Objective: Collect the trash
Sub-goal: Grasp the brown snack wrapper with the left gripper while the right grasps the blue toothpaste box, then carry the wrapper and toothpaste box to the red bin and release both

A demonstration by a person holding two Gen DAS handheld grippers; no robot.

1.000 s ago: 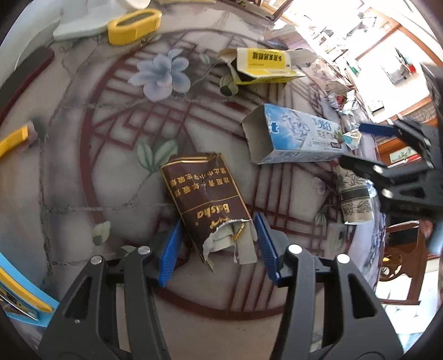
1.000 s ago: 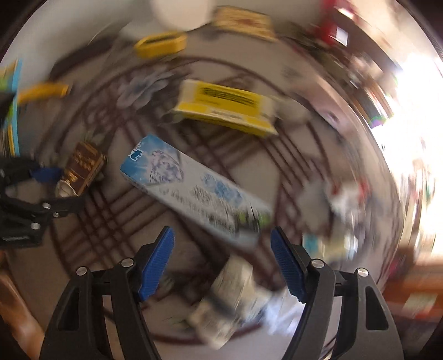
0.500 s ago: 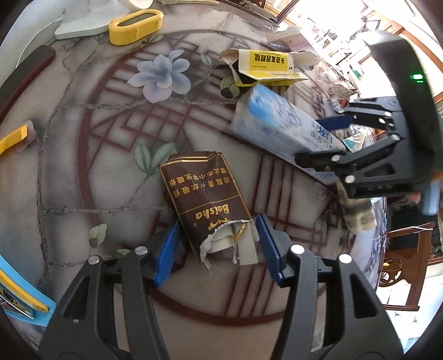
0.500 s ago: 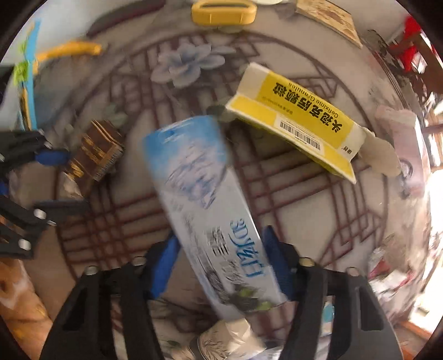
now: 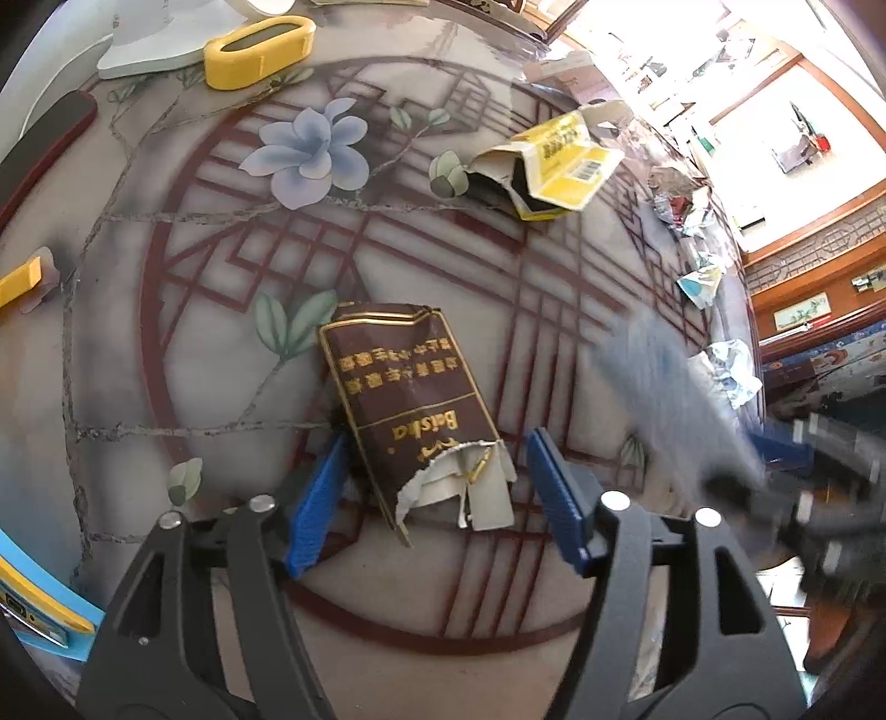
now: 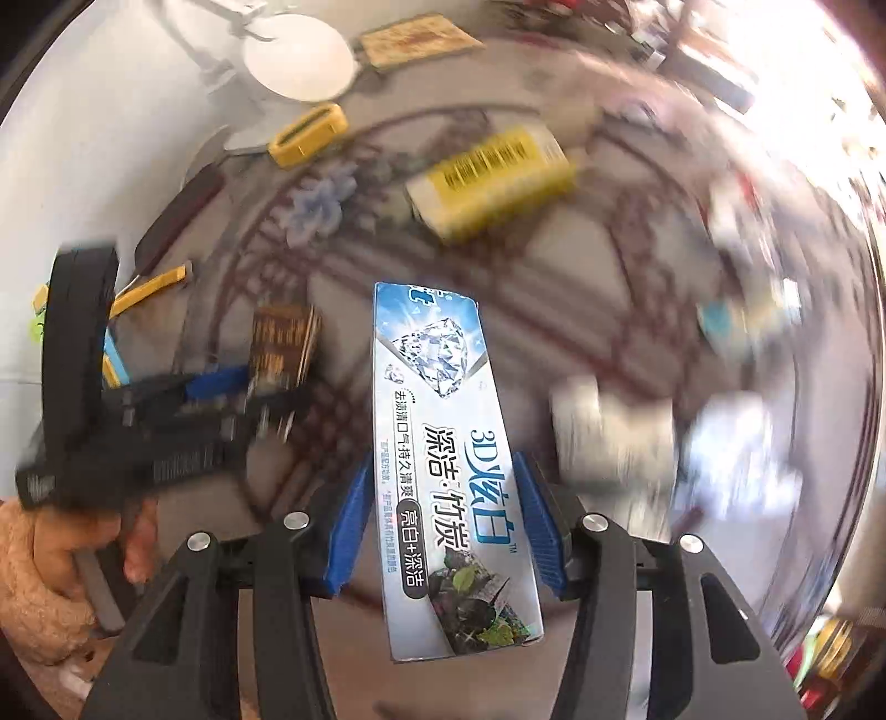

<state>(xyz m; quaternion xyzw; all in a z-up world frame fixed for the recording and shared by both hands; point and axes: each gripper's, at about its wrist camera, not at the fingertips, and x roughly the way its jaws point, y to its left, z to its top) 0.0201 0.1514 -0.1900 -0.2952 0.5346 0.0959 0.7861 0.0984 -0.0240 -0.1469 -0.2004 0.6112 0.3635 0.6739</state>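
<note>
While the blue-and-white toothpaste box (image 6: 443, 443) fills the centre of the right wrist view, it sits lengthwise between the blue pads of the right gripper (image 6: 437, 520), whose jaws are clamped on its long sides; its far end points toward the upper middle of the frame. In the left wrist view the same box is only a blurred grey-blue streak (image 5: 664, 399) at the right, with the right gripper smeared behind it at the right edge.

At the lower centre of the left wrist view, a torn brown cigarette pack (image 5: 410, 410) lies flat on the patterned table (image 5: 221, 387), its ripped end between the blue pads of the left gripper (image 5: 437, 504). Those jaws stand apart, with a gap on the pack's right side.

Toward the upper right lies an opened yellow carton (image 5: 554, 166), and crumpled wrappers (image 5: 686, 205) are scattered along the right rim. A yellow plastic case (image 5: 257, 50) rests at the upper left.
</note>
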